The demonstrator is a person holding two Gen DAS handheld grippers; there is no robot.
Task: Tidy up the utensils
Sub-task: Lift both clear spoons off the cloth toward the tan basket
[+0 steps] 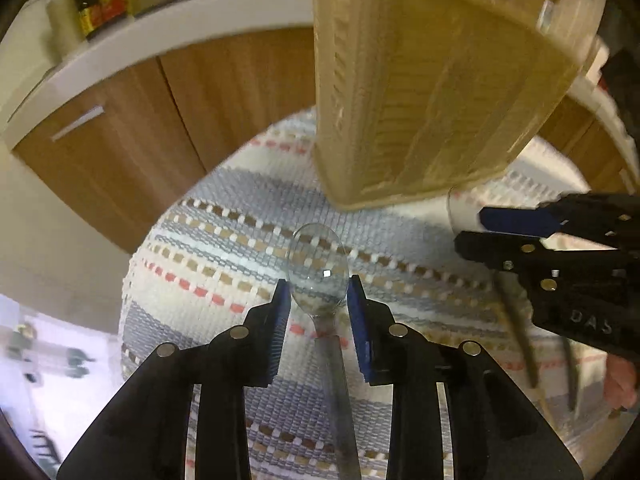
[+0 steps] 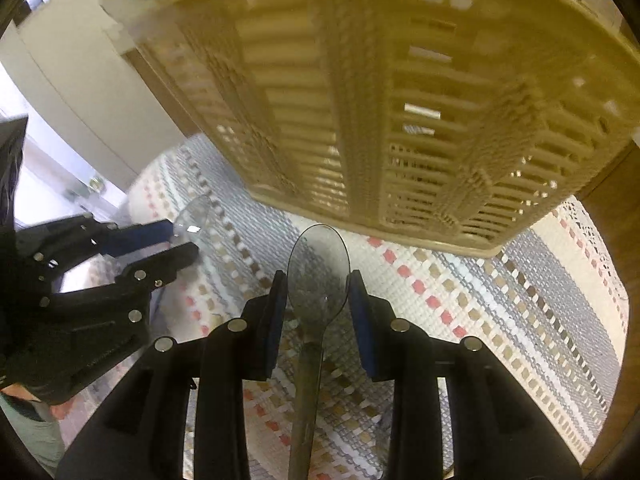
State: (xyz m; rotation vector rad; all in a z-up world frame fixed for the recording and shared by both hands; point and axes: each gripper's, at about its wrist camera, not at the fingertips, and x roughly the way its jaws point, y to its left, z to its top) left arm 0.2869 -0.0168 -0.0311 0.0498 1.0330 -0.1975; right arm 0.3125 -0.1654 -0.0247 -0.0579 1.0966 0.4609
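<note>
Two spoons are in your grippers, one each. Your left gripper [image 1: 318, 292] is clamped on the bowl of a clear spoon [image 1: 316, 256], pads against both edges and the handle running back between the fingers. Your right gripper [image 2: 318, 292] grips a grey spoon [image 2: 318, 264] the same way. Both spoons hang over the striped mat [image 1: 224, 240], just short of the beige basket [image 1: 440, 100] standing on it.

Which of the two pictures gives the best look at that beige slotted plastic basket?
The right wrist view: the beige slotted plastic basket fills its upper half, with two slotted walls and a corner seen from close, though slightly blurred. The left wrist view shows the basket narrower, more blurred, cut off at the top.
</note>
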